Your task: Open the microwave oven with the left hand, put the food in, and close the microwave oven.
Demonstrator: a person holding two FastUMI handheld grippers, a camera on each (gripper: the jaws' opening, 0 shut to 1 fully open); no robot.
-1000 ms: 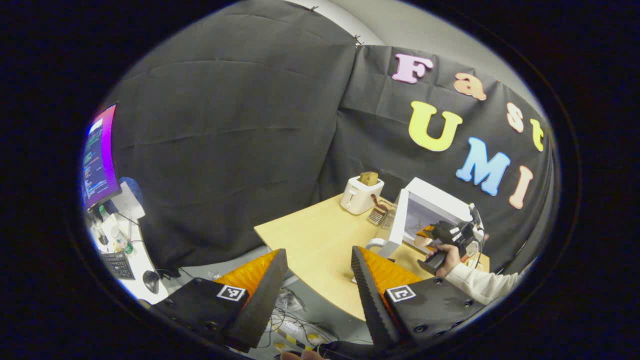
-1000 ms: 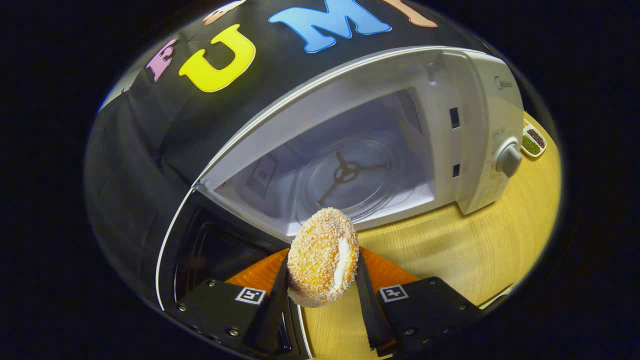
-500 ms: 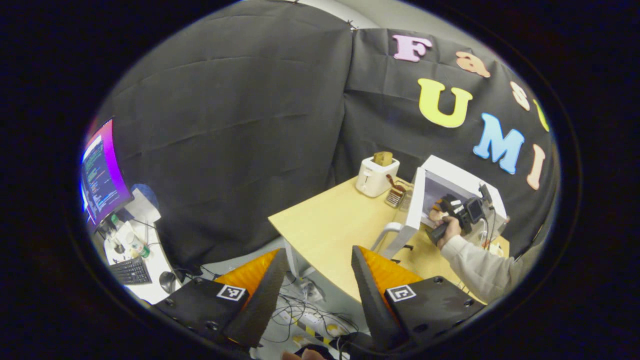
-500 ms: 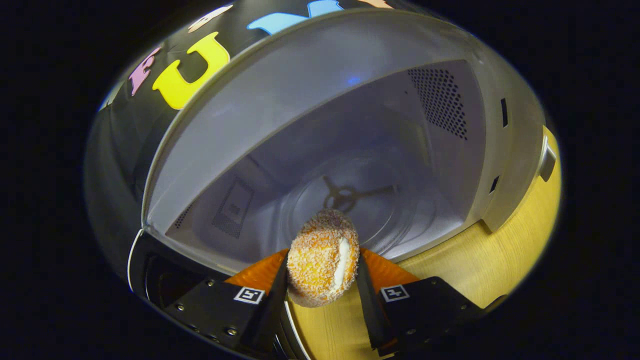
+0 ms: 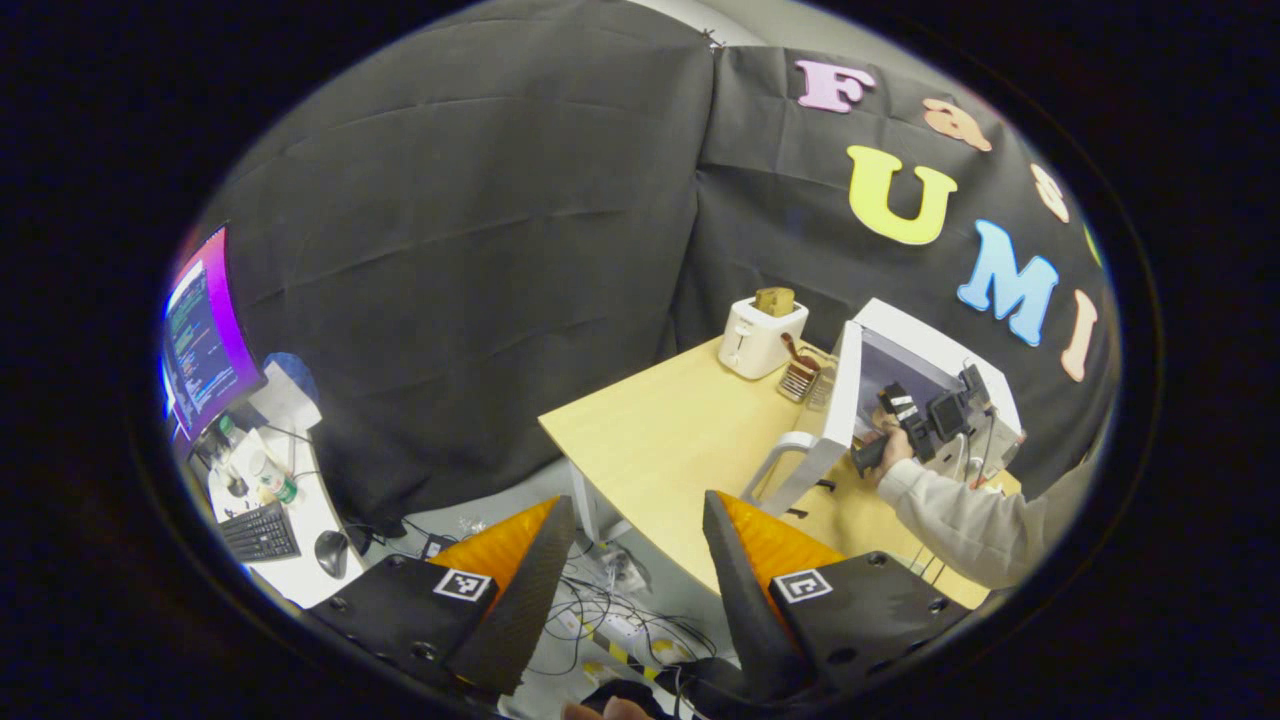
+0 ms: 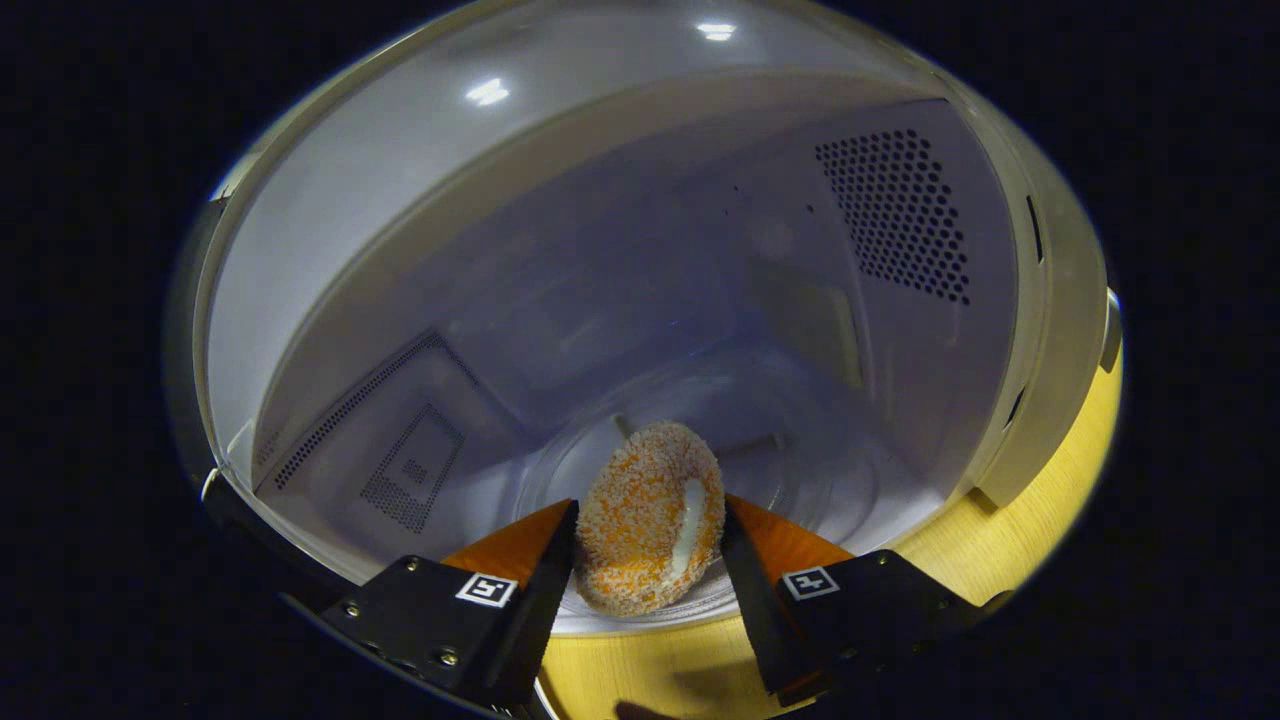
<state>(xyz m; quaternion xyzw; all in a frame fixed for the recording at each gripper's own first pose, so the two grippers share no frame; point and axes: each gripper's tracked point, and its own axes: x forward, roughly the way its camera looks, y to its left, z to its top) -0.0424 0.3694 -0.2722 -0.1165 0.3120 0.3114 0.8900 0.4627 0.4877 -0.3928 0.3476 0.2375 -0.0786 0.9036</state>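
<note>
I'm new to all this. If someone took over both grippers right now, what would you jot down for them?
Right gripper: shut on the bun, held at the mouth of the microwave, over the glass turntable.
Left gripper: open, holding nothing, well back from the table.
Done: door is open.
Left: set the bun on the turntable, let go, pull out, close the door with the left.
</note>
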